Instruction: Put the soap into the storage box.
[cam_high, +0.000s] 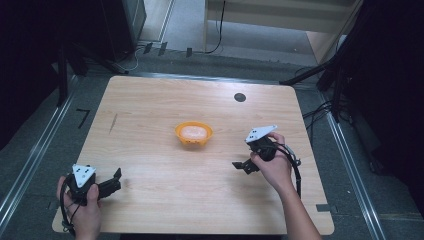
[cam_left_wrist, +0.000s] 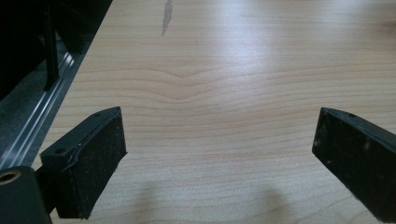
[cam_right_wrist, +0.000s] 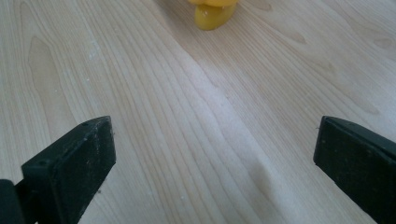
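An orange bowl (cam_high: 194, 134) stands near the middle of the wooden table (cam_high: 150, 100), with something pale inside it. My left gripper (cam_high: 116, 181) is held low over the table's near left corner, its jaws open with bare wood between them (cam_left_wrist: 219, 158). To the right of the bowl and a little nearer, a hand holds my right gripper (cam_high: 242, 166), pointing left. Its jaws are wide open over bare wood (cam_right_wrist: 215, 163), and the bowl's yellow-orange underside (cam_right_wrist: 212, 11) shows at the top of the right gripper view, well ahead of them.
A small black round spot (cam_high: 240, 97) sits near the table's far edge, and a dark streak (cam_high: 113, 122) marks the left side. Metal floor rails (cam_high: 35, 155) run along both sides. Dark stands and cables (cam_high: 320, 107) crowd the far right.
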